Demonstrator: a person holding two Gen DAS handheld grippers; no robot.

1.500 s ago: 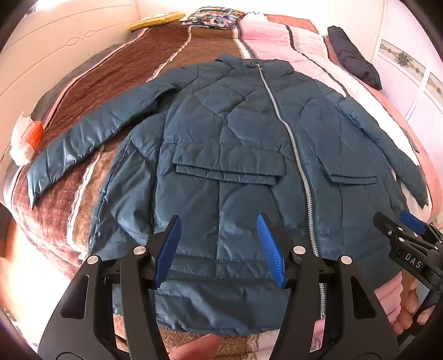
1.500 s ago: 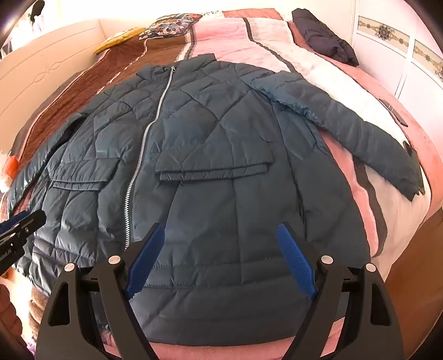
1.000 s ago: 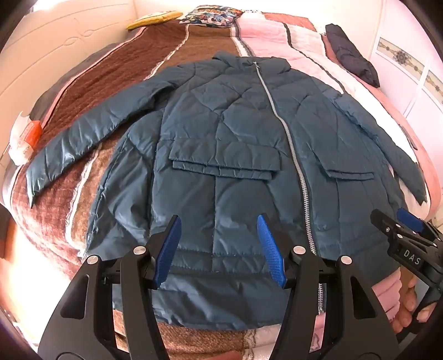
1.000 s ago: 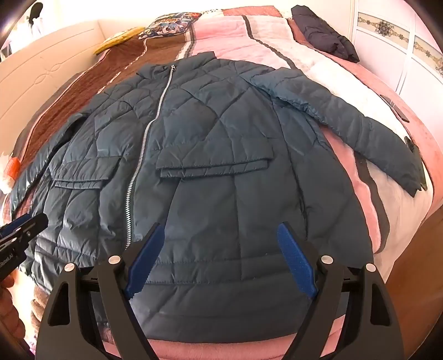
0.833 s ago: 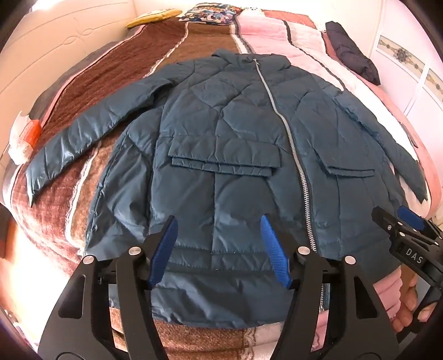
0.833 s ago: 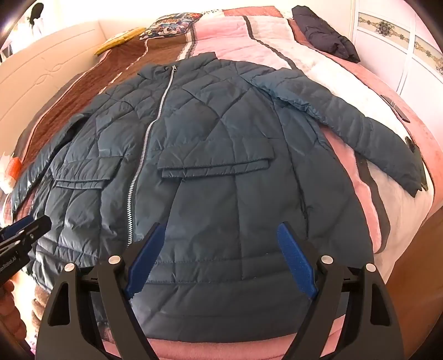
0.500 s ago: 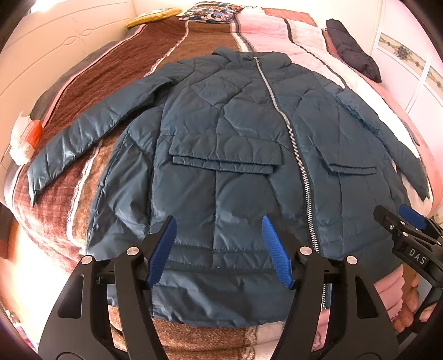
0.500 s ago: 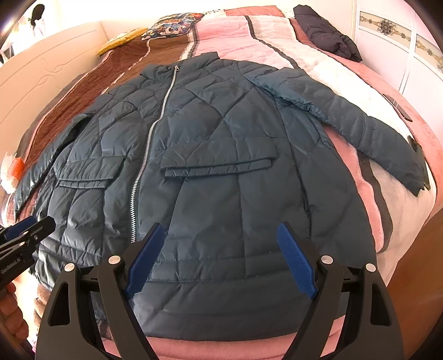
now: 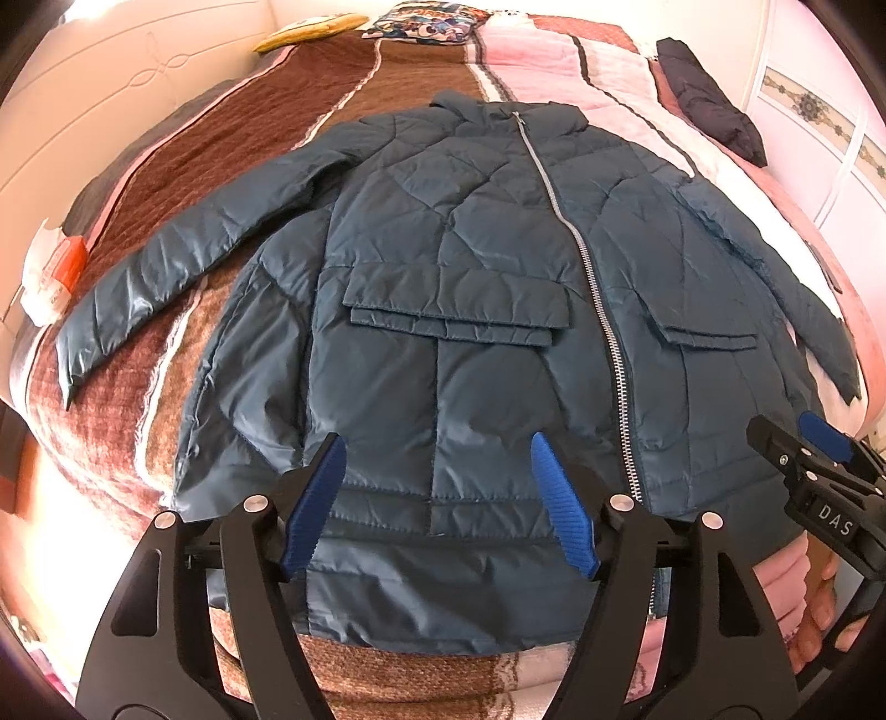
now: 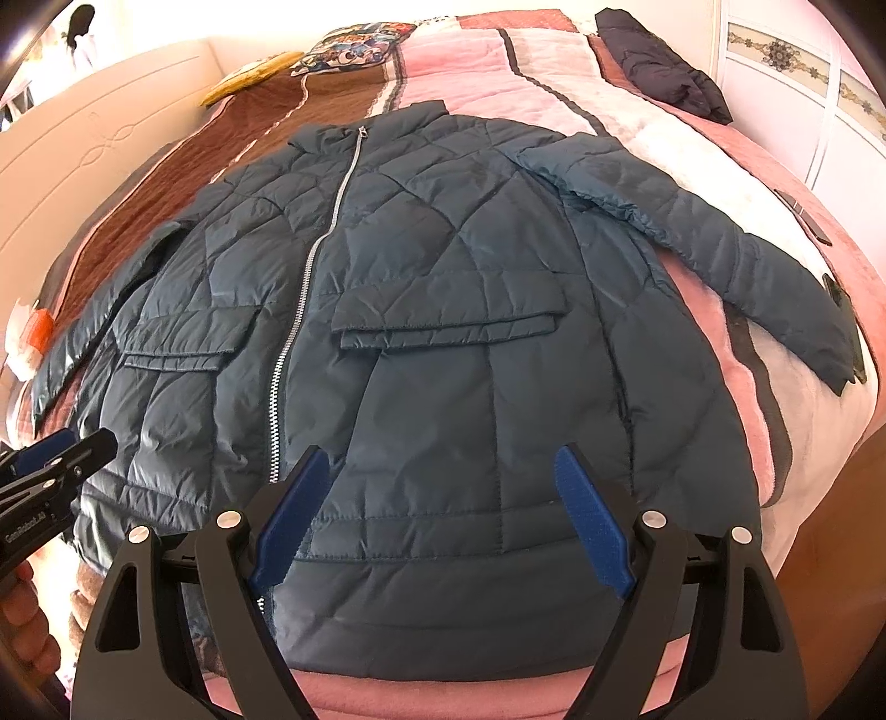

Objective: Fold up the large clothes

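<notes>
The teal quilted jacket [image 9: 443,310] lies flat and front-up on the bed [image 9: 238,138], zipped, collar toward the far pillows, both sleeves spread out to the sides. Its hem is the part nearest me, at the bed's near edge. My left claw [image 9: 437,498] hangs above the hem on the left half of the jacket, below the left pocket flap [image 9: 454,304]; its jaws have just been opening and now stand wide, the blue pads clear of the fabric, nothing gripped. My right claw [image 10: 440,515] hovers over the hem on the other side of the zipper [image 10: 293,343], jaws also wide apart and empty, with the right pocket flap [image 10: 448,310] just beyond them. A dark folded garment [image 10: 659,61] sits well apart at the bed's far right corner, and a patterned pillow [image 10: 354,44] lies past the collar.
</notes>
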